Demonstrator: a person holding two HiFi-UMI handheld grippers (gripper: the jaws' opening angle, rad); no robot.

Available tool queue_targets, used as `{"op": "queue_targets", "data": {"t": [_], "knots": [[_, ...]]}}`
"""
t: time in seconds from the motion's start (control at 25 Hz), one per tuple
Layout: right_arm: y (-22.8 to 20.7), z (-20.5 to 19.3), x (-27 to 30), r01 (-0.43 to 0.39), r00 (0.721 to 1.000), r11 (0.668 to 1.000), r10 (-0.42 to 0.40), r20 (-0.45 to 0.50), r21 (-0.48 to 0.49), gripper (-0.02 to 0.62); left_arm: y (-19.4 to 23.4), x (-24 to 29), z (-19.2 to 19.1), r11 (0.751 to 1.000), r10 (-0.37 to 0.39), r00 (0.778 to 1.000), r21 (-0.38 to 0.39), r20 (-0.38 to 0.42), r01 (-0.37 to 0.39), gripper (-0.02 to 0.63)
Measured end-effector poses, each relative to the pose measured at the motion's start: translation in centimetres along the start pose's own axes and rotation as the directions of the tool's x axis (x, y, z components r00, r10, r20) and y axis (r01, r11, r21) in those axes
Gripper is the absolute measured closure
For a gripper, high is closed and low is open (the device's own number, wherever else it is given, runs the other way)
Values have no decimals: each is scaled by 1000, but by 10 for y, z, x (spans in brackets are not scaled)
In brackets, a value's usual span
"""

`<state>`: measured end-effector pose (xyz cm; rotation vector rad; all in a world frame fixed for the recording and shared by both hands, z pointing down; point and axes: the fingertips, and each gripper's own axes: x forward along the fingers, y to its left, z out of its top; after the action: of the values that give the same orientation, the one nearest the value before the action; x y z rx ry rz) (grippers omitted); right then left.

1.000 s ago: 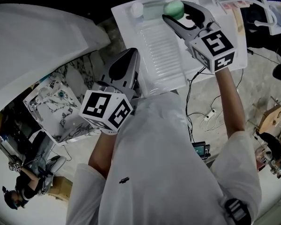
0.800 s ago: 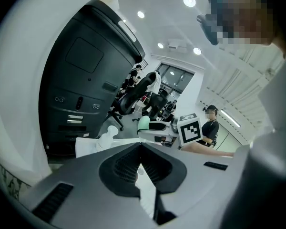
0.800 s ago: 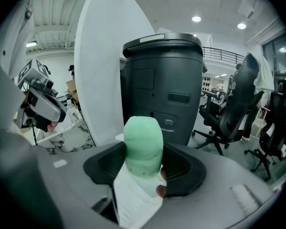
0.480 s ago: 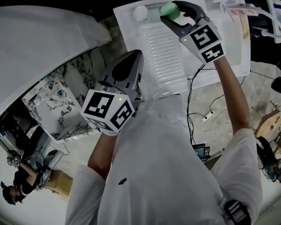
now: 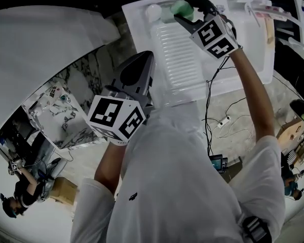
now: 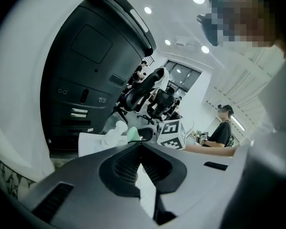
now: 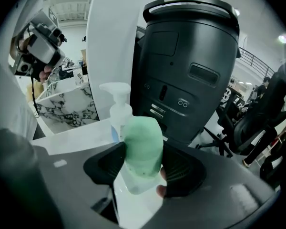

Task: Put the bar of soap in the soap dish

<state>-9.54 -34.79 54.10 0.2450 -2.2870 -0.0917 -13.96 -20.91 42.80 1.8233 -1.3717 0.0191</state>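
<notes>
Between right gripper [image 7: 144, 162] fingers [image 7: 183, 168], bar of soap [image 7: 143, 144], just over soap dish [image 7: 132, 185]

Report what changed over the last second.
The right gripper, shut on the green soap bar, carried it farther across the white basin, toward the pump bottle at its far edge. The left gripper stayed shut, empty and in place.

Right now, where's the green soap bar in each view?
Head view: soap bar at top centre, held in the right gripper.
Left gripper view: soap bar small, just below centre.
Right gripper view: soap bar at centre, clamped between the jaws.
Shared landmark: the white pump bottle, next to the soap in all three.
</notes>
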Motion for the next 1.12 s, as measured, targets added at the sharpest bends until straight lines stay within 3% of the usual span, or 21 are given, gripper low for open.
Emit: {"op": "queue_targets", "data": {"t": [0.48,0.96,1.12], "knots": [[10,-39,38,-74,986,991,57,-157,-108,341,18,7,3,1000,4,1000,-29,-19,-5,597],[19,-57,54,-98,967,952,23,-252,-289,339,23,9,2,999,6,1000,-43,-26,-7,597],[18,-59,56,-102,964,948,19,-264,-301,339,22,9,2,999,6,1000,-45,-25,-7,597]]}}
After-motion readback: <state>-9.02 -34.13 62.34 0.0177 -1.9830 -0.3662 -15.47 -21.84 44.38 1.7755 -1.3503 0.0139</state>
